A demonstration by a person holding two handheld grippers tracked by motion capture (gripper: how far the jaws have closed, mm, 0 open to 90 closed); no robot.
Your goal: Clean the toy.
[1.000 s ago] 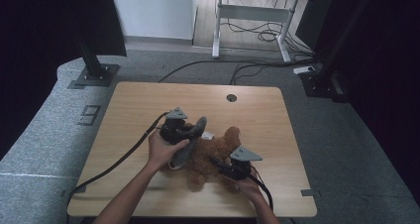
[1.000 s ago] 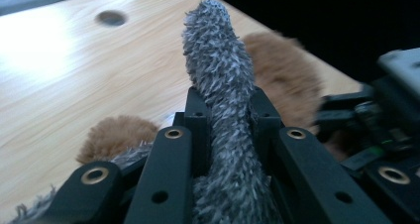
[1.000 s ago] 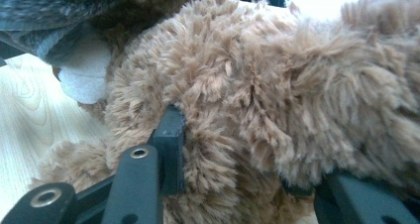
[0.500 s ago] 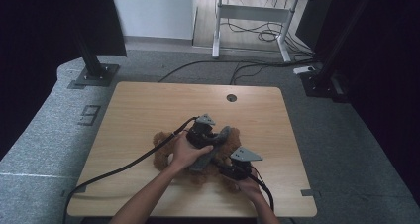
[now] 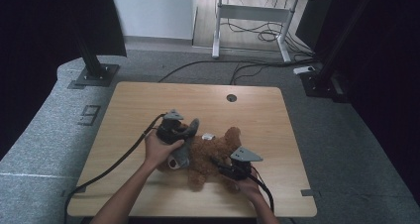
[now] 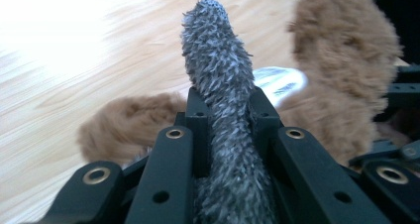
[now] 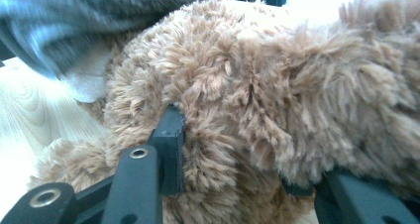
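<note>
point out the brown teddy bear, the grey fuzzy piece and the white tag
brown teddy bear [image 5: 210, 157], high view, on its belly fur
grey fuzzy piece [image 6: 218, 85], left gripper view, on the strip's middle, above the fingers clamping it
white tag [image 6: 280, 80], left gripper view, on its printed face

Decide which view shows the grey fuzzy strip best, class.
The left gripper view: the grey fuzzy strip runs sharp and close between that claw's jaws. The high view shows it small; the right gripper view gives a blurred corner.
</note>
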